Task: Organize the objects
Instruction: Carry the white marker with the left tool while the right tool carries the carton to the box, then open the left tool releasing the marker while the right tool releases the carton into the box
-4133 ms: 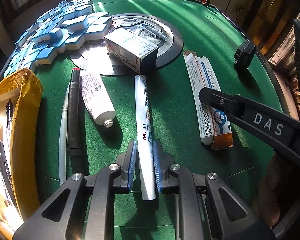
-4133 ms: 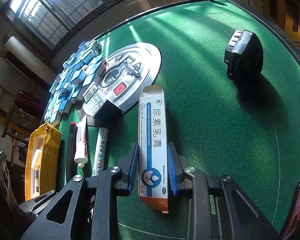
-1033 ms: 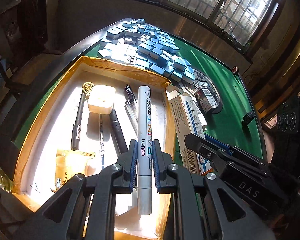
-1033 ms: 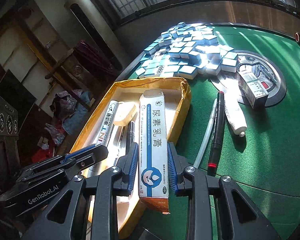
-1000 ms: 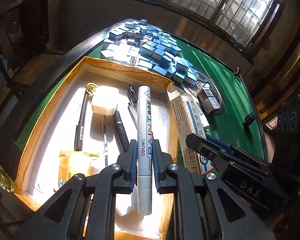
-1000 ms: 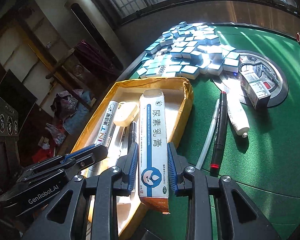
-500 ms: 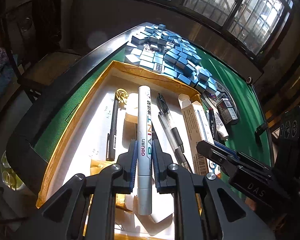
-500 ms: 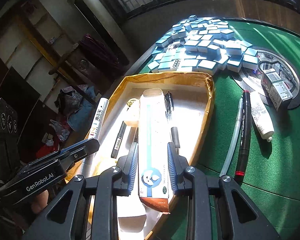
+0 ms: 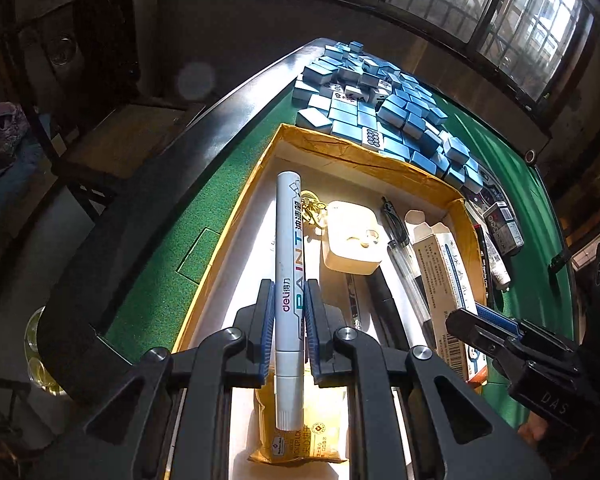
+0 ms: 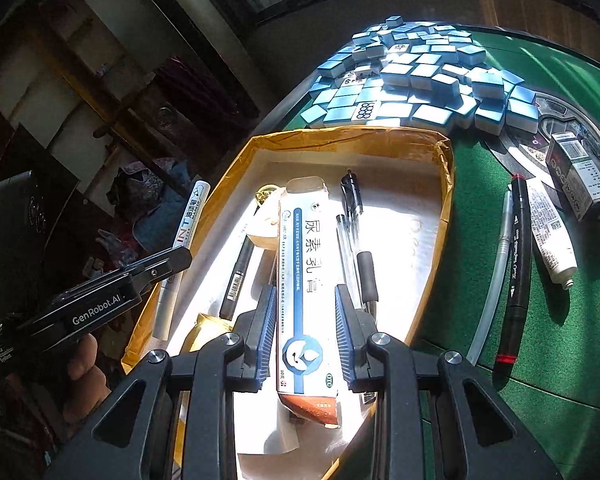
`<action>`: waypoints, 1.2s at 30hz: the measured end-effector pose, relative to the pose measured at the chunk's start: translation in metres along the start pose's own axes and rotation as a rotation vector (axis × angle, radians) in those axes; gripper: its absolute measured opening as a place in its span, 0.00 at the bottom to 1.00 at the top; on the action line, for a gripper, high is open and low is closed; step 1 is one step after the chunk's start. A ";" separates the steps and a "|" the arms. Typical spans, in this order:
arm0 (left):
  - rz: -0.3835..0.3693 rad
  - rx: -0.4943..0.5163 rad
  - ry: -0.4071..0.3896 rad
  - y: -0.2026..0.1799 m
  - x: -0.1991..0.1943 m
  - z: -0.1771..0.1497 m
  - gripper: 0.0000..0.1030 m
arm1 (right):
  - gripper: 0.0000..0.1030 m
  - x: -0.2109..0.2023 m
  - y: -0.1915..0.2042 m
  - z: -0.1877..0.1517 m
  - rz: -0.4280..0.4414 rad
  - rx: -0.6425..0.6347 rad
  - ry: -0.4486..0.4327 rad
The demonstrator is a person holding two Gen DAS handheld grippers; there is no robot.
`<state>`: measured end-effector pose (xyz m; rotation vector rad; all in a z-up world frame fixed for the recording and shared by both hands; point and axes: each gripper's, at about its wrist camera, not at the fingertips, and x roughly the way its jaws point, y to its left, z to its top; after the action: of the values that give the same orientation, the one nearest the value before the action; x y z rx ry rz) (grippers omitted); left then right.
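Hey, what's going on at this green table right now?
A person is tidying loose items into a yellow-edged box. The left gripper is shut on a white paint marker, and the right gripper is shut on a long white ointment carton, both over the box. A tube and a black marker lie on the felt.

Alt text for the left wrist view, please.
The left gripper clamps a white paint marker above an open cardboard box holding pens; the right gripper carries an ointment carton beside it.
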<state>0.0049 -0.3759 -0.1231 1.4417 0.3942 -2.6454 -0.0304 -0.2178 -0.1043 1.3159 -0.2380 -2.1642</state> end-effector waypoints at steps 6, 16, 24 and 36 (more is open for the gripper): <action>0.022 0.031 0.046 0.005 0.023 0.005 0.12 | 0.24 0.007 0.000 0.000 -0.013 -0.003 0.013; 0.058 0.090 0.094 0.003 0.042 0.012 0.12 | 0.24 0.014 0.000 0.003 -0.030 -0.006 0.021; 0.069 0.102 0.119 0.004 0.052 0.011 0.12 | 0.24 0.021 -0.001 0.006 -0.059 -0.013 0.035; 0.076 0.093 0.131 0.005 0.057 0.014 0.12 | 0.25 0.026 -0.001 0.002 -0.068 -0.019 0.053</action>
<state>-0.0368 -0.3831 -0.1643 1.6290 0.2259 -2.5494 -0.0412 -0.2322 -0.1229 1.3865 -0.1528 -2.1794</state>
